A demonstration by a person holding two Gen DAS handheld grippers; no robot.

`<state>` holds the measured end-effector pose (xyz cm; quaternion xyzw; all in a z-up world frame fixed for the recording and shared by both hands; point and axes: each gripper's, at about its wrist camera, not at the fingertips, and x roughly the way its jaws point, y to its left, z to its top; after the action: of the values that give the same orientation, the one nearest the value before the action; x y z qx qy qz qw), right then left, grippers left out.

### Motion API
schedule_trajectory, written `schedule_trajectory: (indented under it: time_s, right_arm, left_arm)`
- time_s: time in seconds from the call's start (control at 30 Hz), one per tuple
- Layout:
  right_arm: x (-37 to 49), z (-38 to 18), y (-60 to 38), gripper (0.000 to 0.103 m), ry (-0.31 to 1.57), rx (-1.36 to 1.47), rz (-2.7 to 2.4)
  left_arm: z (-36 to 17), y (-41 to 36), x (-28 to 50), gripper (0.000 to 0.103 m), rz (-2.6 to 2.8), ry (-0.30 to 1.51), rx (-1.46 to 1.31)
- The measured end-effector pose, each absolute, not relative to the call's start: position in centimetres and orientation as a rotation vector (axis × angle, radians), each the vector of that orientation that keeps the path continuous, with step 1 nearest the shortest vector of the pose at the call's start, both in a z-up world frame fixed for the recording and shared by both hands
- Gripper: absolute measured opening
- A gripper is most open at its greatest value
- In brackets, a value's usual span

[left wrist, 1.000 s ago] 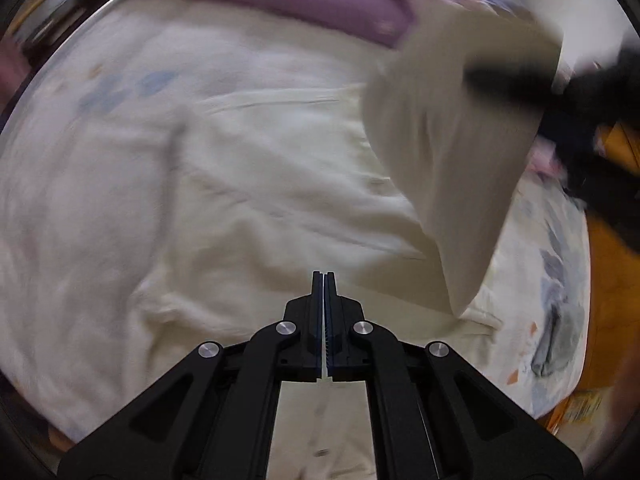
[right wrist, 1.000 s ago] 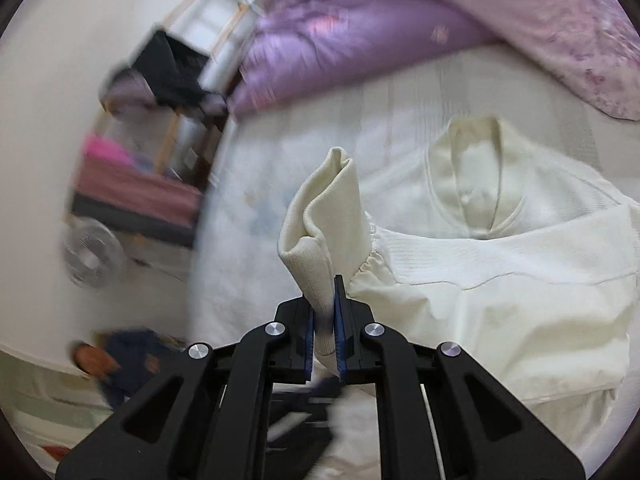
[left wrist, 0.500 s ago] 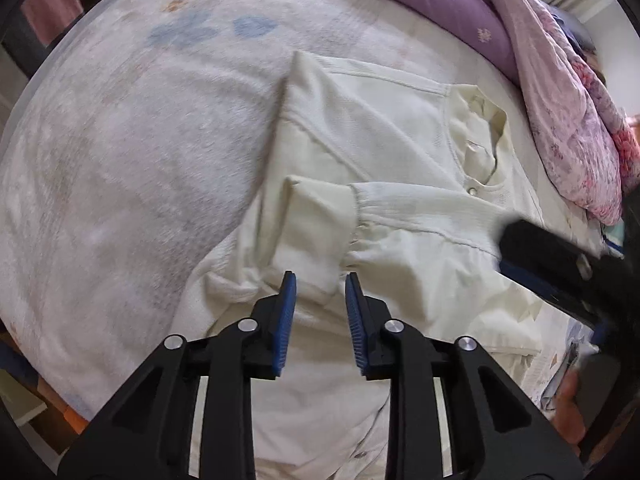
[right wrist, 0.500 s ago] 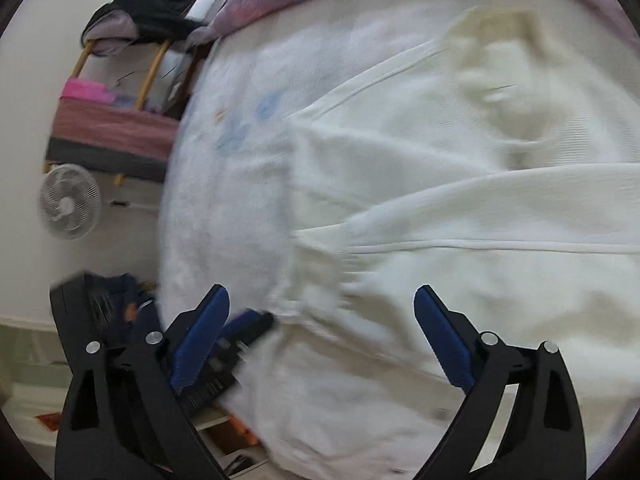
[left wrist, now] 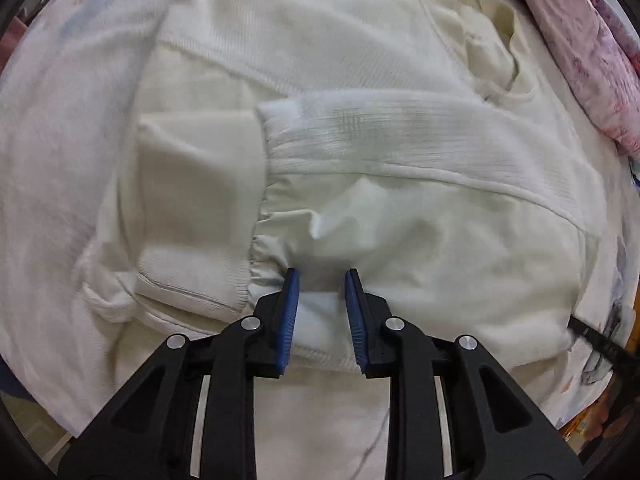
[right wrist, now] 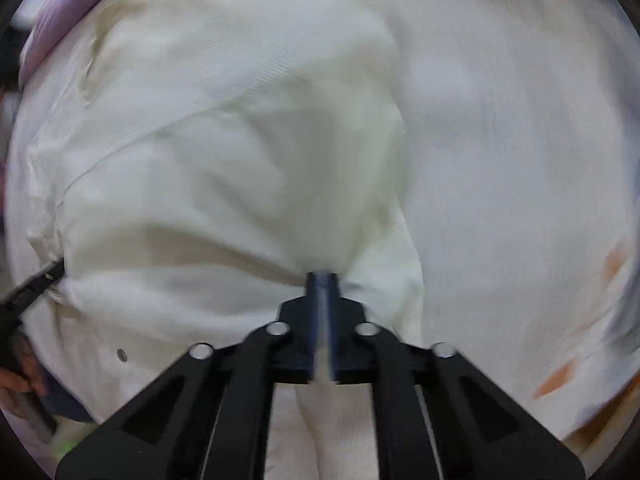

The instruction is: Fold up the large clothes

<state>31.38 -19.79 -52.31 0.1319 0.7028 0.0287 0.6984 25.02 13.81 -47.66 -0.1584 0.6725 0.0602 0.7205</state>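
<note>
A cream knit garment [left wrist: 360, 60] lies flat on the bed, collar at the far right. One sleeve [left wrist: 400, 132] is folded across its chest, and the cuff [left wrist: 200, 200] rests on the left side. My left gripper [left wrist: 320, 276] points straight down at the lower edge, its blue pads a little apart, with cloth showing between them but not pinched. In the blurred right wrist view my right gripper [right wrist: 322, 276] is shut, and creases in the garment [right wrist: 240, 140] run into its tip. The black tip at the garment's right edge is the right gripper [left wrist: 592, 340].
A pink quilt [left wrist: 592, 40] is heaped at the far right of the bed; a purple quilt [right wrist: 60, 8] shows in the right wrist view. The pale printed sheet [left wrist: 52, 140] surrounds the garment. A hand [right wrist: 16, 380] is at the left edge.
The right gripper let go of the cuff, leaving the sleeve across the chest, then swung sideways and down and shut at the garment's edge. The left gripper opened partway and sank onto the garment.
</note>
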Motion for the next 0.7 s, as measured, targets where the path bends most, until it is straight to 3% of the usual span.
schedule_trajectory:
  time_s: [0.17, 0.3, 0.37, 0.5, 0.7]
  right_arm:
    - [31.8, -50.5, -21.2, 0.002, 1.594, 0.408, 0.038]
    - [35.9, -47.1, -20.5, 0.002, 1.464, 0.340, 0.094]
    - [38.9, -47.8, -20.7, 0.002, 1.442, 0.343, 0.083]
    - [43.4, -54.3, -22.0, 0.000, 1.509, 0.416, -0.003]
    - [45.6, -49.6, -22.7, 0.002, 1.413, 0.377, -0.046]
  left_arm:
    - [-45.9, 14.5, 25.3, 0.023, 0.135, 1.507, -0.337]
    - [-43.0, 15.4, 27.2, 0.023, 0.136, 1.422, -0.290]
    - [-43.6, 16.1, 28.7, 0.024, 0.153, 1.415, -0.296]
    - [-48.8, 17.3, 31.0, 0.024, 0.161, 1.469, -0.325]
    - [-45.2, 18.3, 32.0, 0.023, 0.161, 1.405, -0.294]
